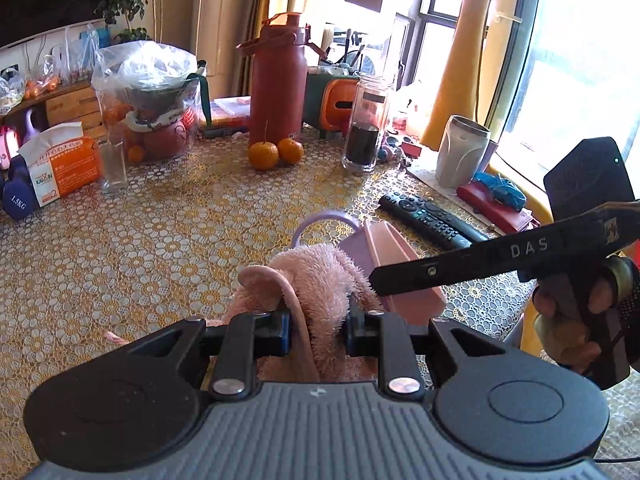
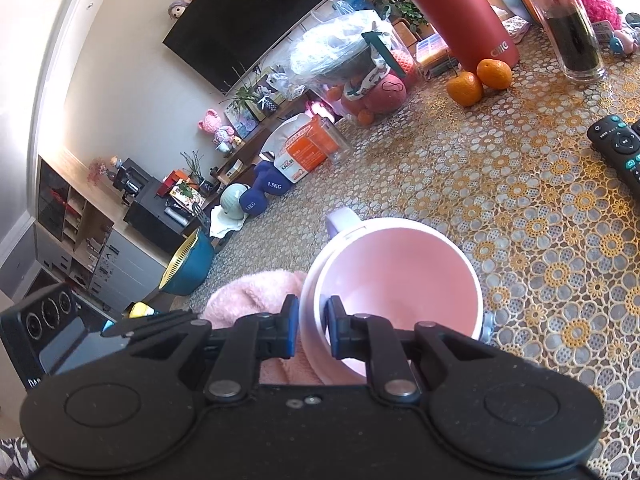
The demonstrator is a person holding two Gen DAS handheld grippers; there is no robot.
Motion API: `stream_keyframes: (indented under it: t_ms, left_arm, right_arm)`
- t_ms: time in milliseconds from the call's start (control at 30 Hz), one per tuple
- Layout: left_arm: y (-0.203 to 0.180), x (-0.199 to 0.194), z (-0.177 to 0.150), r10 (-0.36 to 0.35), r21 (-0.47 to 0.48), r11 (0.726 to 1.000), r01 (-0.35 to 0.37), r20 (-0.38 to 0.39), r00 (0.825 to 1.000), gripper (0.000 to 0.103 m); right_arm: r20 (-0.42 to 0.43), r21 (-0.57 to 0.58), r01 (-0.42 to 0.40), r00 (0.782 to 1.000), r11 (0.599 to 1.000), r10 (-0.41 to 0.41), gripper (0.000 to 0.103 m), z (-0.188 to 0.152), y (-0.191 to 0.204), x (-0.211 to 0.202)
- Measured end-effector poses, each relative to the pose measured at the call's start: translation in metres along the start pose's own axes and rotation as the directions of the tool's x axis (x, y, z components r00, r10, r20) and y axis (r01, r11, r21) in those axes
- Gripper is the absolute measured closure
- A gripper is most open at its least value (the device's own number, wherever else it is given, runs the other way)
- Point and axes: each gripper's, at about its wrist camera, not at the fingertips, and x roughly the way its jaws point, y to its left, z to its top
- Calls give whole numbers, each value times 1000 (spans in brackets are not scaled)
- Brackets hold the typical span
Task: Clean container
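Both sets of jaws are clenched: the left gripper [image 1: 318, 330] bites a fluffy pink cloth [image 1: 316, 276], bunched up and draped over its pads; the right gripper [image 2: 312, 330] pinches the rim wall of a pink cup [image 2: 400, 280], one pad [image 2: 291, 330] outside, the other inside. The cup is tipped on its side above the tabletop [image 1: 168, 240], its long axis running roughly level, mouth opening toward the right gripper and base pointing away from it; its lilac loop handle [image 1: 324, 222] sticks out on the far side, toward the middle of the table. The cup is pale pink inside, smooth and bare, with a white rim and a lilac band by the handle; the cloth presses against its outer wall on the left. A hand [image 1: 576, 312] grips the right tool at the tabletop's right edge.

From left to right along the far edge stand a blue dumbbell [image 1: 18, 196], a tissue pack [image 1: 60, 168], a glass tumbler [image 1: 113, 166], a bagged bowl [image 1: 150, 92], a red flask [image 1: 278, 84] with two oranges [image 1: 276, 154] at its foot, a dark-filled jar [image 1: 366, 124] and a steel mug [image 1: 462, 152]; a remote [image 1: 428, 220] lies just beyond the cup. The middle and left of the lace-patterned tabletop are open.
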Motion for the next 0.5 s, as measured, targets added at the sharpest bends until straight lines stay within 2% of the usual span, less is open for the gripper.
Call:
stream_keyframes:
  t_ms: [100, 200, 400, 500]
  left_arm:
    - [-1, 7, 5, -7, 9, 1000, 8, -4, 1000, 80]
    - [4, 21, 5, -20, -22, 1000, 19, -26, 999, 80]
    - [22, 42, -6, 2, -84, 996, -8, -78, 997, 80]
    - [27, 47, -14, 18, -83, 996, -27, -109, 994, 80]
  right_arm:
    - [-9, -18, -17, 1000, 1000, 17, 89, -3, -1, -2]
    - [-18, -32, -33, 999, 999, 33, 88, -6, -2, -4]
    - [-26, -52, -45, 999, 998, 44, 88, -8, -1, -3]
    - [-34, -68, -45, 998, 997, 43, 88, -8, 0, -2]
